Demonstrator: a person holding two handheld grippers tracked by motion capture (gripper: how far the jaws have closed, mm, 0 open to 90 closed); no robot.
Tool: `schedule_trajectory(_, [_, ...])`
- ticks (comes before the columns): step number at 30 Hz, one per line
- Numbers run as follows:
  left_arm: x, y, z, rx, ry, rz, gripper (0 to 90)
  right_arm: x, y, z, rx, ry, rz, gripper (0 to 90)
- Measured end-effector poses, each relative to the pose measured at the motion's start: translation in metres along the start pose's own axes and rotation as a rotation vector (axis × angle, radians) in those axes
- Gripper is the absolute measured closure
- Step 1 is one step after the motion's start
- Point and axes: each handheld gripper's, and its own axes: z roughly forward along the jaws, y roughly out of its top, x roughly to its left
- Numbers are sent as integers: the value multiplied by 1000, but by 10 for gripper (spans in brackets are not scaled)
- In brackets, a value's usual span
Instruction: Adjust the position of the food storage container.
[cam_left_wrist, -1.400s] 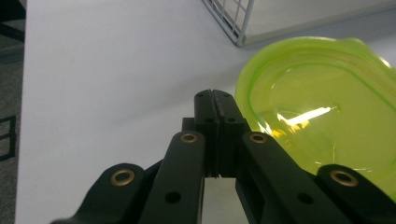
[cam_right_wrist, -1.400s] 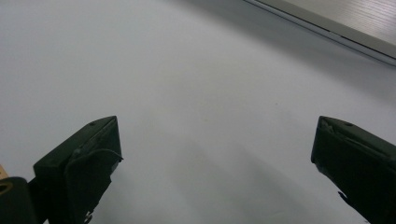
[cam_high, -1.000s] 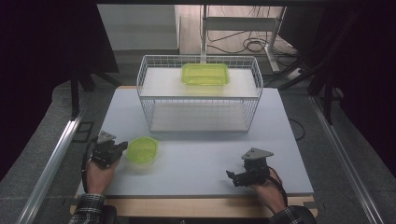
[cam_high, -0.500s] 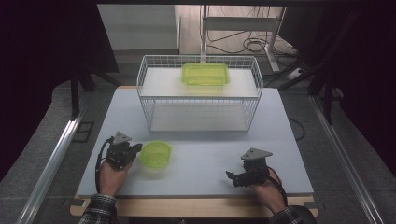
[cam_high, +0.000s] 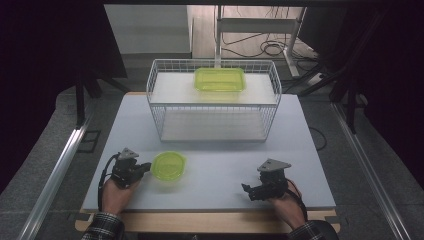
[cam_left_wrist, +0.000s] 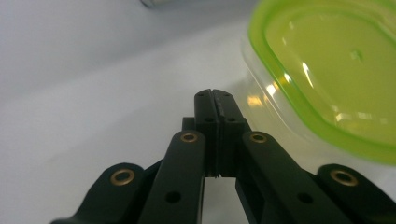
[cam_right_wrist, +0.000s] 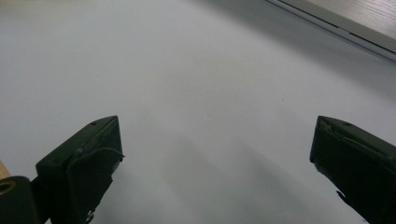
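Nearest the table's front edge, the right gripper (cam_high: 248, 189) rests on the grey table (cam_high: 220, 180); the right gripper view shows its jaws spread wide over bare surface. The left gripper (cam_high: 146, 166) has its jaws pressed together, a detail confirmed in the left gripper view, tips just beside the round green container (cam_high: 168, 165). Farther back, the wire basket (cam_high: 212, 107) carries a rectangular green container (cam_high: 220, 79) on top.

Rack at the back of the worktop, round container at the front left.
The wire rack (cam_high: 212, 102) fills the upper centre of the worktop (cam_high: 300, 150), a lidded tub (cam_high: 220, 80) on its top shelf; the round container (cam_high: 168, 166) lies lower left, just right of the left gripper (cam_high: 142, 167), the right gripper (cam_high: 247, 189) well apart at lower right.
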Motion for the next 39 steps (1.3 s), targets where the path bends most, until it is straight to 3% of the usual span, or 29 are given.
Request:
schedule_trajectory(7, [-13, 2, 6, 24, -40, 36, 900, 0, 0, 0, -1, 3, -2, 26])
schedule_trajectory(19, [-39, 14, 19, 7, -127, 78, 900, 1, 0, 0, -3, 5, -7, 27])
schedule_trajectory(39, [-93, 31, 53, 60, -226, 203, 899, 2, -1, 2, 6, 13, -13, 29])
